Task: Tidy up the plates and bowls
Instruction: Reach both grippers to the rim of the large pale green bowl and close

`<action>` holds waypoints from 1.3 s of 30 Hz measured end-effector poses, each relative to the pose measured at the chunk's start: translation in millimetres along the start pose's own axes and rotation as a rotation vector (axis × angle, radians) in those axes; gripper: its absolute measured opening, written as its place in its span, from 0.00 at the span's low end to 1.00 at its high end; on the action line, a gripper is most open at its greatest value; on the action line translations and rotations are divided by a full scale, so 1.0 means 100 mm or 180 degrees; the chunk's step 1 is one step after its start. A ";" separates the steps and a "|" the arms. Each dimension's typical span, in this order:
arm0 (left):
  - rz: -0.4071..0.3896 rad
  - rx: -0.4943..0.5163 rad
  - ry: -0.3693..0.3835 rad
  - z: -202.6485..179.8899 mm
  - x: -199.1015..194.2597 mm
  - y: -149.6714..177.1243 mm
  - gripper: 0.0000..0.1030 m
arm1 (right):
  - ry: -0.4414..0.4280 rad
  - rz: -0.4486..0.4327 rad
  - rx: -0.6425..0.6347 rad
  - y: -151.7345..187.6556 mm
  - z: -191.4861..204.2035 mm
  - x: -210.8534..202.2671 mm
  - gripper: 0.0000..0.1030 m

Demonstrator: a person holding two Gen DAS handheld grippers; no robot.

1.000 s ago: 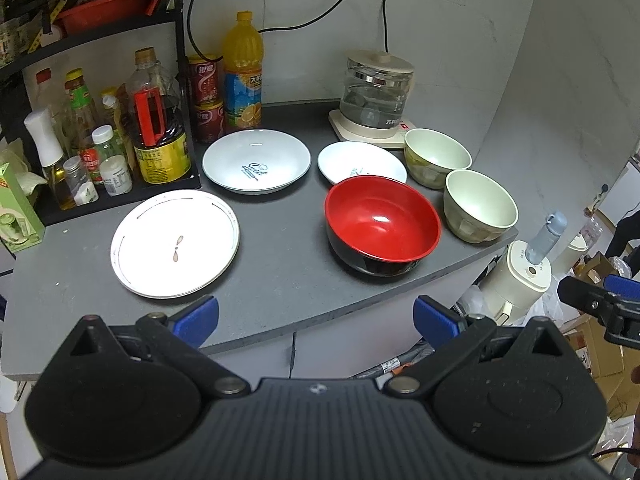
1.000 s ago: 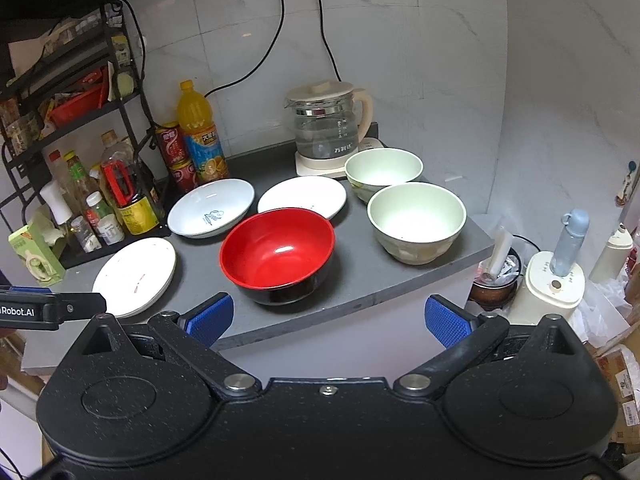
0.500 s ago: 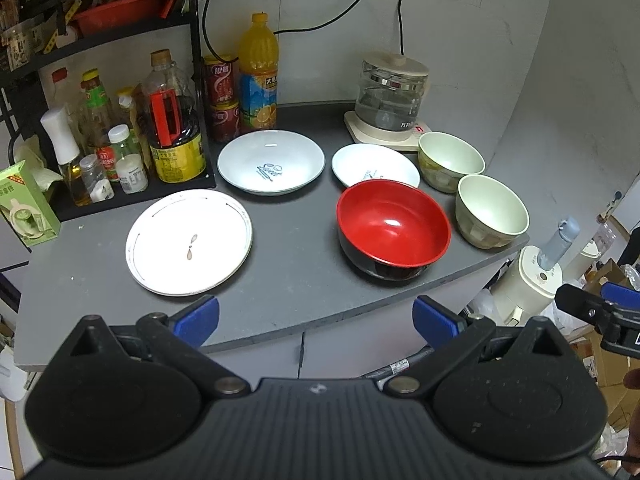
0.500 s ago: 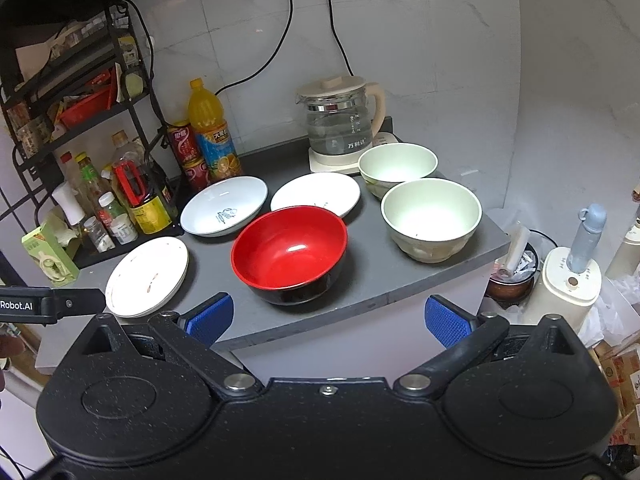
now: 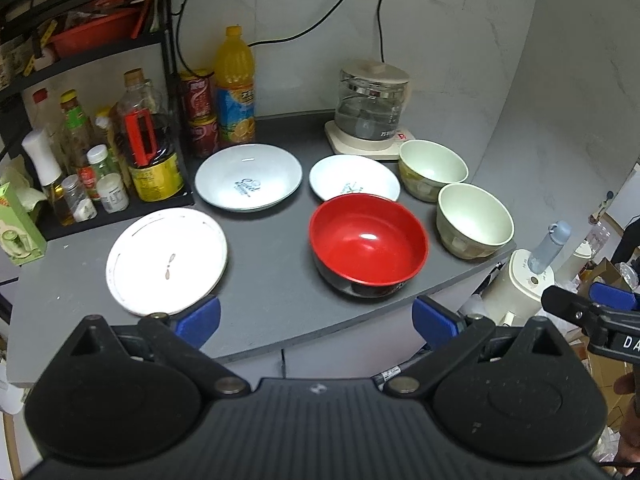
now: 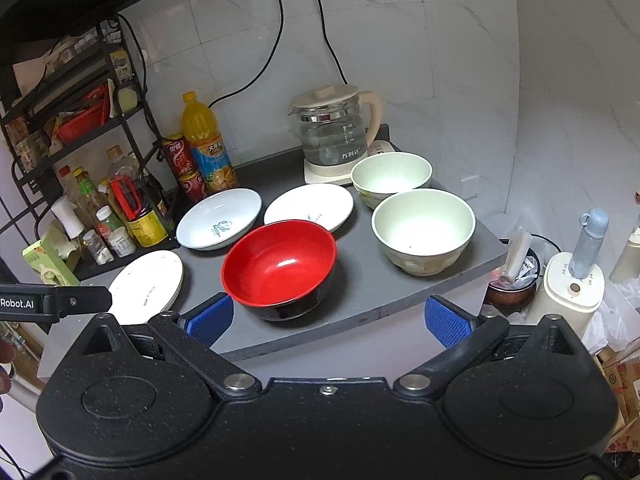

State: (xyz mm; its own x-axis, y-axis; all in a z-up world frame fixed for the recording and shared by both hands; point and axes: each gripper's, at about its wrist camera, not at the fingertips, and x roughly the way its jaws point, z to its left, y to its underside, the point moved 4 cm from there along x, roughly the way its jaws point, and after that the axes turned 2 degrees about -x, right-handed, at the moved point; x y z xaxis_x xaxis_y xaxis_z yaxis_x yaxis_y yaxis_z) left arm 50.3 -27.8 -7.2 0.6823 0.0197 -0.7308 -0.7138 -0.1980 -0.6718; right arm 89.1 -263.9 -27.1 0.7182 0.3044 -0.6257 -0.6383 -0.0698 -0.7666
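Note:
On the grey counter point(image 5: 276, 280) sit a flat white plate point(image 5: 166, 260) at the left, a deep white plate point(image 5: 248, 176), a smaller white plate point(image 5: 354, 178), a red bowl point(image 5: 368, 242) with a black outside, and two pale green bowls point(image 5: 434, 168) point(image 5: 474, 220). In the right wrist view the red bowl point(image 6: 280, 264) is nearest, with the green bowls point(image 6: 424, 228) point(image 6: 392, 174) to its right. My left gripper point(image 5: 316, 320) is open and empty in front of the counter edge. My right gripper point(image 6: 328, 316) is open and empty, just before the red bowl.
A glass kettle point(image 5: 372, 108) stands at the back. An orange juice bottle point(image 5: 234, 88), red cans point(image 5: 200, 112) and a rack of bottles point(image 5: 96, 152) fill the back left. A white appliance point(image 5: 520, 284) stands off the counter's right end.
Both grippers have moved closer to the counter, so the dishes look a little larger and lower. The dishes have not moved. Both grippers stay open.

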 end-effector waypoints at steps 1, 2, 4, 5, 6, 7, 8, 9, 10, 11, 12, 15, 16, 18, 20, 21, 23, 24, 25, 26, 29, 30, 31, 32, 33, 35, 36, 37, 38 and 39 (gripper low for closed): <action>0.0003 0.0013 0.0005 -0.02 0.02 -0.01 0.99 | 0.0005 -0.0006 0.0003 0.00 -0.02 0.01 1.00; 0.0009 0.0032 0.0027 -0.06 0.05 -0.03 0.99 | 0.0012 -0.0008 0.0010 -0.01 -0.03 0.03 1.00; 0.0025 0.0073 0.0064 -0.12 0.11 -0.06 0.99 | 0.0017 -0.0016 0.0023 -0.04 -0.07 0.06 1.00; 0.0027 0.0093 0.0096 -0.16 0.14 -0.08 0.99 | 0.0014 -0.0025 0.0042 -0.05 -0.09 0.08 1.00; 0.0033 0.0112 0.0126 -0.19 0.18 -0.11 0.99 | 0.0003 -0.0032 0.0069 -0.06 -0.12 0.09 1.00; 0.0033 0.0124 0.0132 -0.22 0.21 -0.12 0.99 | -0.0007 -0.0033 0.0093 -0.08 -0.15 0.12 1.00; 0.0036 0.0141 0.0141 -0.26 0.27 -0.15 0.99 | 0.0005 -0.0030 0.0105 -0.09 -0.18 0.14 1.00; 0.0043 0.0148 0.0159 -0.29 0.31 -0.17 0.99 | 0.0026 -0.0025 0.0107 -0.09 -0.21 0.17 1.00; 0.0052 0.0169 0.0157 -0.31 0.37 -0.20 0.99 | 0.0052 -0.0018 0.0108 -0.11 -0.25 0.21 1.00; 0.0064 0.0174 0.0189 -0.34 0.43 -0.23 0.99 | 0.0066 -0.0011 0.0115 -0.13 -0.28 0.24 1.00; 0.0077 0.0185 0.0203 -0.37 0.49 -0.27 0.99 | 0.0085 0.0001 0.0131 -0.14 -0.32 0.27 1.00; 0.0132 0.0200 0.0240 -0.43 0.65 -0.38 0.99 | 0.0122 0.0034 0.0257 -0.22 -0.45 0.39 1.00; 0.0146 0.0215 0.0256 -0.46 0.72 -0.42 0.98 | 0.0126 0.0046 0.0288 -0.24 -0.49 0.44 1.00; 0.0172 0.0219 0.0289 -0.53 0.85 -0.50 0.97 | 0.0186 0.0058 0.0309 -0.28 -0.56 0.53 1.00; 0.0215 0.0249 0.0293 -0.59 0.99 -0.60 0.97 | 0.0249 0.0096 0.0333 -0.30 -0.62 0.61 1.00; 0.0240 0.0274 0.0286 -0.60 1.05 -0.64 0.97 | 0.0264 0.0115 0.0349 -0.32 -0.64 0.66 1.00; 0.0248 0.0319 0.0321 -0.65 1.17 -0.73 0.97 | 0.0292 0.0125 0.0350 -0.37 -0.67 0.73 1.00; 0.0255 0.0331 0.0342 -0.67 1.22 -0.76 0.97 | 0.0309 0.0127 0.0353 -0.39 -0.69 0.76 1.00; 0.0273 0.0344 0.0359 -0.70 1.27 -0.80 0.97 | 0.0331 0.0138 0.0371 -0.41 -0.71 0.81 1.00; 0.0291 0.0354 0.0379 -0.72 1.33 -0.84 0.97 | 0.0347 0.0150 0.0396 -0.43 -0.72 0.84 1.00; 0.0329 0.0407 0.0449 -0.78 1.48 -0.94 0.97 | 0.0396 0.0176 0.0475 -0.48 -0.79 0.95 1.00; 0.0351 0.0435 0.0459 -0.80 1.55 -0.97 0.96 | 0.0412 0.0188 0.0500 -0.51 -0.81 0.99 1.00; 0.0372 0.0459 0.0485 -0.82 1.61 -1.00 0.96 | 0.0429 0.0200 0.0522 -0.52 -0.83 1.03 1.00; 0.0391 0.0484 0.0492 -0.84 1.68 -1.03 0.95 | 0.0446 0.0209 0.0542 -0.53 -0.86 1.07 1.00; 0.0403 0.0500 0.0519 -0.86 1.73 -1.05 0.94 | 0.0461 0.0223 0.0561 -0.54 -0.87 1.11 1.00; 0.0432 0.0537 0.0576 -0.90 1.84 -1.11 0.93 | 0.0495 0.0257 0.0597 -0.56 -0.91 1.19 0.99; 0.0449 0.0547 0.0597 -0.92 1.91 -1.13 0.92 | 0.0519 0.0276 0.0612 -0.57 -0.93 1.23 0.98; 0.0473 0.0562 0.0622 -0.93 1.97 -1.16 0.91 | 0.0541 0.0296 0.0633 -0.57 -0.95 1.27 0.97; 0.0499 0.0575 0.0646 -0.94 2.01 -1.17 0.91 | 0.0554 0.0321 0.0665 -0.58 -0.97 1.31 0.97; 0.0524 0.0592 0.0671 -0.95 2.07 -1.19 0.89 | 0.0557 0.0349 0.0702 -0.59 -0.98 1.36 0.96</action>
State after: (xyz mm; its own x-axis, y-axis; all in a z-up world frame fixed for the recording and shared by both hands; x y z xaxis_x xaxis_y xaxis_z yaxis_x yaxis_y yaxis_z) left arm 291.4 -93.2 -67.0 0.5592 -0.2051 -0.8032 -0.8206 0.0010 -0.5715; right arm 251.1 -311.6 -80.9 0.6664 0.1367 -0.7330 -0.7456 0.1208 -0.6553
